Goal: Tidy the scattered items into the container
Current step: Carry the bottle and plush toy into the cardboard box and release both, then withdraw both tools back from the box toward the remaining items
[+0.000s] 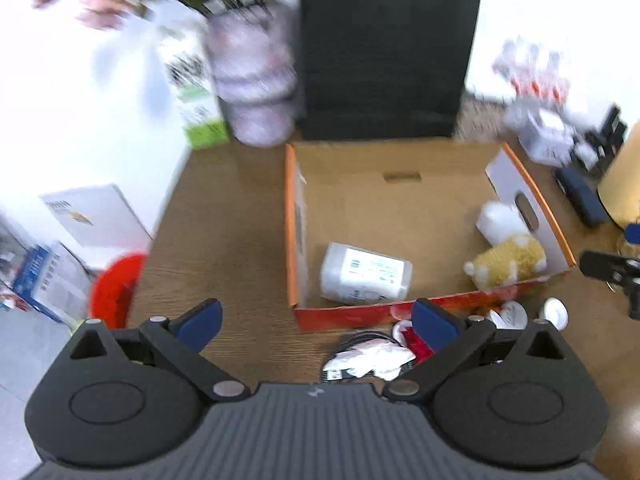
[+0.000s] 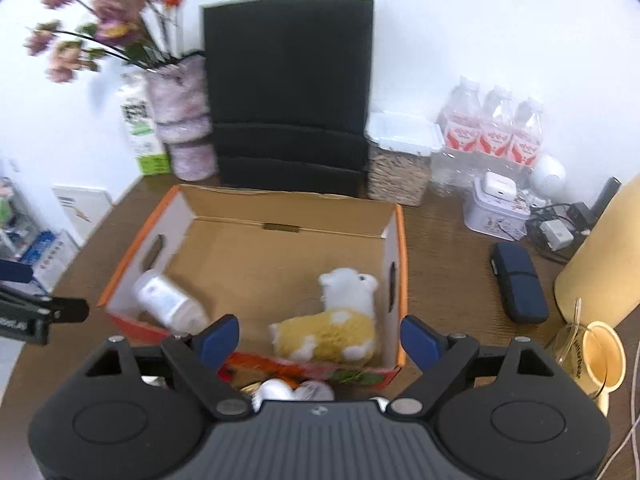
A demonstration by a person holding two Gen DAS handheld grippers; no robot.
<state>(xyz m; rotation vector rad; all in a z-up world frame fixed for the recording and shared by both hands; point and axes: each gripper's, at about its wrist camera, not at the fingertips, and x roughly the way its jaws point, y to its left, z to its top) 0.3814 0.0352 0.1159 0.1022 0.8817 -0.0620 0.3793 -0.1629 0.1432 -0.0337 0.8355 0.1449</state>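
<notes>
An open cardboard box point(image 1: 400, 208) point(image 2: 280, 248) with orange rims stands on the wooden table. Inside lie a white plastic bottle point(image 1: 366, 274) point(image 2: 170, 302) on its side and a yellow-and-white plush alpaca point(image 1: 506, 258) point(image 2: 336, 328). My left gripper point(image 1: 318, 320) is open and empty, hovering before the box's near wall. Below it lie crumpled white paper point(image 1: 374, 358) on a black cable, a red packet and small white round items point(image 1: 554, 312). My right gripper point(image 2: 320, 338) is open, apart from the alpaca below it. White round things point(image 2: 280, 390) show at its base.
Behind the box stand a black paper bag point(image 2: 288, 92), a flower vase point(image 2: 184, 120), a lidded jar point(image 2: 400, 160) and water bottles point(image 2: 492, 136). To the right lie a tin point(image 2: 496, 212), a dark blue case point(image 2: 520, 280) and a glass jar point(image 2: 596, 356). A red bin point(image 1: 116, 288) stands off the left table edge.
</notes>
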